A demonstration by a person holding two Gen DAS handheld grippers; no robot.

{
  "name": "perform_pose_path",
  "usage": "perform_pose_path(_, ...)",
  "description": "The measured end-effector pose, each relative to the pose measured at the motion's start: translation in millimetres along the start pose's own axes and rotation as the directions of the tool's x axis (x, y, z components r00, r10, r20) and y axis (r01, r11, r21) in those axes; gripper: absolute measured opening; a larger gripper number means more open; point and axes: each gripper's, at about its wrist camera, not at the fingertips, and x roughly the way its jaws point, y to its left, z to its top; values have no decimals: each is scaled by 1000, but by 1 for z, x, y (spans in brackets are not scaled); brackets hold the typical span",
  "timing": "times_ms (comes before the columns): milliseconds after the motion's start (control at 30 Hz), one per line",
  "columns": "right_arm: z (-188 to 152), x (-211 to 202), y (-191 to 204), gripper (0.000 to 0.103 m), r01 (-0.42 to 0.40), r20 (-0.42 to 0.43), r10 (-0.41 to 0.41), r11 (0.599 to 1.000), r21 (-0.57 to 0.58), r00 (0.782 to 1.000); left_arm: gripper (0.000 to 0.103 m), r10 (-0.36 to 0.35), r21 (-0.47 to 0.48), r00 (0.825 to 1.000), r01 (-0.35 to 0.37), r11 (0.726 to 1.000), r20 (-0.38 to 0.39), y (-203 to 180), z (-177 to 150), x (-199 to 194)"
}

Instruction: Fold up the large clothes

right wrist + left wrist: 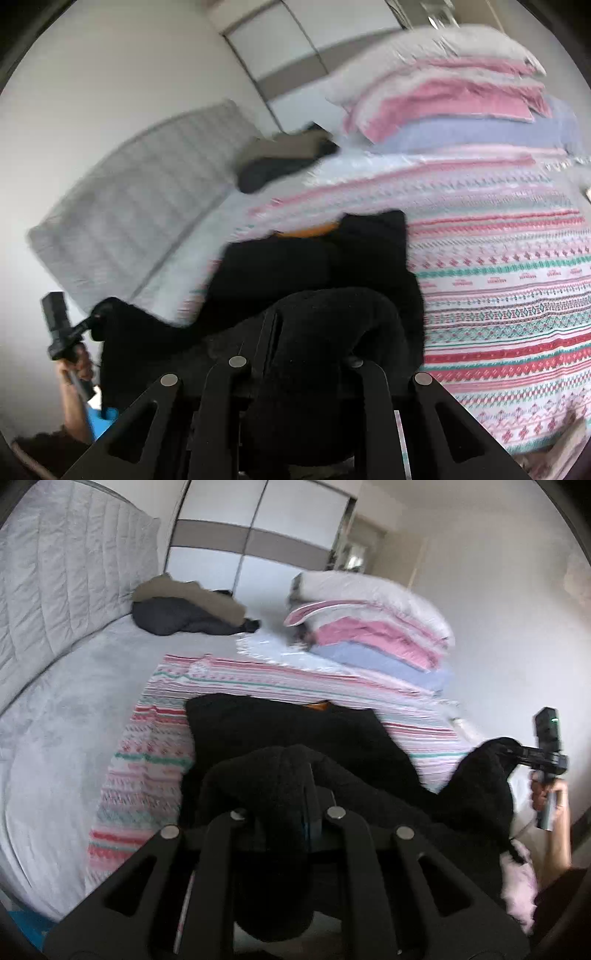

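Black fleece garment (295,775) bunched between closed fingers of left gripper (284,812) and right gripper (314,354), hem lifted, rest ahead on striped blanket (498,295); next likely carry forward, fold over.

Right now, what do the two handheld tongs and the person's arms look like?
Both tongs are matte black, with angular linkage arms carrying silver round rivets. The right tongs carry an upright black box with a small green light; the hand on the dark handle is bare-skinned. The left tongs look the same, with a bare forearm and no visible sleeve.
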Motion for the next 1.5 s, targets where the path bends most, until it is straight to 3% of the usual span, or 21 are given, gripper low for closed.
perform_pose_path(167, 47, 59, -31, 19, 110, -10, -110, 993, 36, 994, 14, 89, -13, 996, -89, 996, 1, 13, 42, 65)
perform_pose_path(300, 77, 101, -60, 20, 130, -34, -127, 987, 95, 991, 17, 127, -52, 990, -130, 990, -60, 37, 63, 135)
perform_pose_path(500, 99, 203, -104, 22, 181, -150, -158, 971, 156, 976, 18, 152, -71, 967, -170, 983, -205, 73, 42, 223)
perform_pose_path(633, 87, 252, -131, 25, 189, -205, -146, 960, 207, 968, 20, 113, -104, 969, -138, 985, -218, 84, 28, 241)
perform_pose_path(700, 82, 253, -134, 27, 174, -182, -136, 962, 211, 974, 23, 86, -122, 972, -115, 986, -220, 87, 29, 236)
perform_pose_path(733, 81, 250, -135, 27, 159, -170, -124, 965, 210, 978, 30, 74, -116, 971, -102, 988, -228, 85, 30, 231)
perform_pose_path(800, 80, 241, -136, 30, 126, -156, -92, 967, 220, 983, 45, 79, -81, 971, -100, 992, -224, 79, 33, 220)
perform_pose_path(833, 80, 230, -140, 31, 82, -145, -47, 966, 245, 988, 53, 70, -60, 975, -84, 995, -212, 77, 35, 213)
perform_pose_path(867, 80, 222, -141, 33, 51, -138, -14, 963, 265, 990, 69, 53, -45, 979, -63, 997, -199, 75, 37, 204)
perform_pose_path(933, 82, 203, -151, 35, -56, -108, 96, 943, 327, 989, 82, 40, -26, 991, -43, 999, -129, 75, 43, 179)
perform_pose_path(1033, 85, 180, -163, 41, -167, -67, 208, 908, 384, 976, 82, 26, -8, 997, -27, 1000, -71, 79, 49, 153)
perform_pose_path(1133, 84, 162, -166, 50, -253, -33, 289, 883, 395, 957, 83, 65, 23, 995, -63, 998, -77, 91, 48, 145)
perform_pose_path(1267, 82, 134, -180, 72, -280, 74, 274, 873, 399, 959, 83, 132, 25, 981, -130, 991, -144, 114, 41, 152)
perform_pose_path(1333, 81, 114, -194, 77, -225, 134, 187, 894, 388, 973, 83, 117, 27, 977, -114, 993, -178, 121, 39, 161)
perform_pose_path(1433, 81, 116, -193, 78, -72, 77, 50, 943, 325, 996, 83, 64, 34, 975, -58, 998, -213, 124, 39, 187)
perform_pose_path(1500, 82, 135, -186, 78, 6, 10, -10, 960, 278, 1000, 83, 20, -23, 976, -26, 999, -215, 128, 44, 211)
